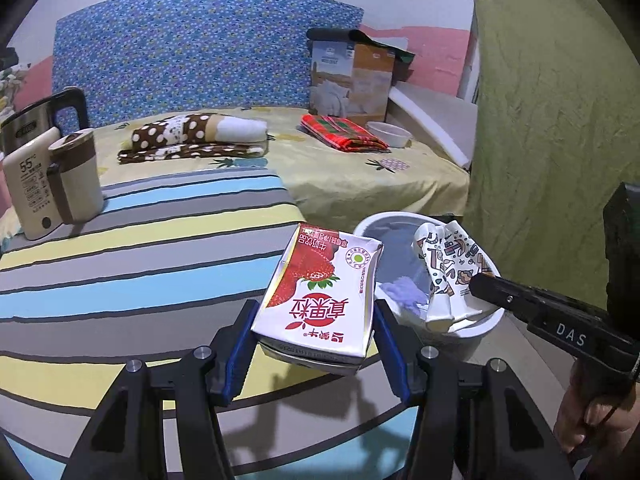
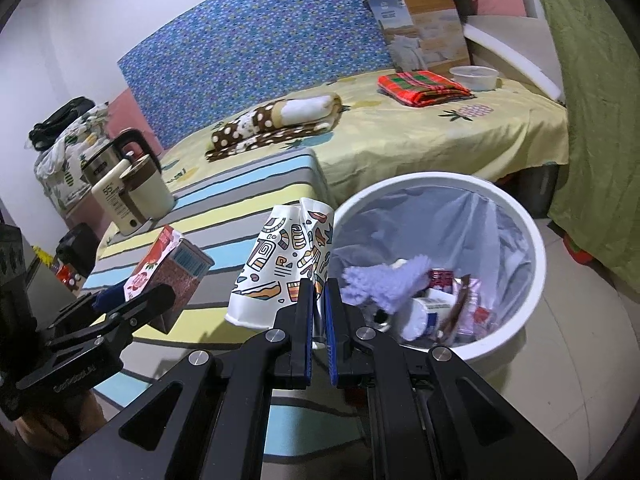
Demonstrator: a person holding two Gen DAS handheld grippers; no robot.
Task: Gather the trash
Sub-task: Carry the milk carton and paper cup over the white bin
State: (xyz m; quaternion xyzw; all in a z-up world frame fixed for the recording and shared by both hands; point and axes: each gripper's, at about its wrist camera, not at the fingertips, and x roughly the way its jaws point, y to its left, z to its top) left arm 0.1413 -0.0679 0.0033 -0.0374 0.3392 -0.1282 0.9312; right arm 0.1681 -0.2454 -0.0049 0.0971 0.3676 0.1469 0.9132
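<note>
Two items held: neither dropped yet.
Bin (image 2: pixel 536 256): 2 o'clock, already holds wrappers.
Milk carton (image 1: pixel 320 296): clamped in left gripper (image 1: pixel 316 344), short of rim.
Crushed paper cup (image 2: pixel 280 268): pinched by right gripper (image 2: pixel 319 320), beside rim.

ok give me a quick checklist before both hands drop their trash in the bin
1. Left gripper shut on the milk carton: ok.
2. Right gripper shut on the crushed paper cup: ok.
3. Bin open, liner in place, room inside: ok.
4. Cup over the bin mouth: cannot tell; one view shows it over the bin, the other left of the rim.
5. Carton over the bin mouth: not ok, it is left of the rim, above the striped cloth.
</note>
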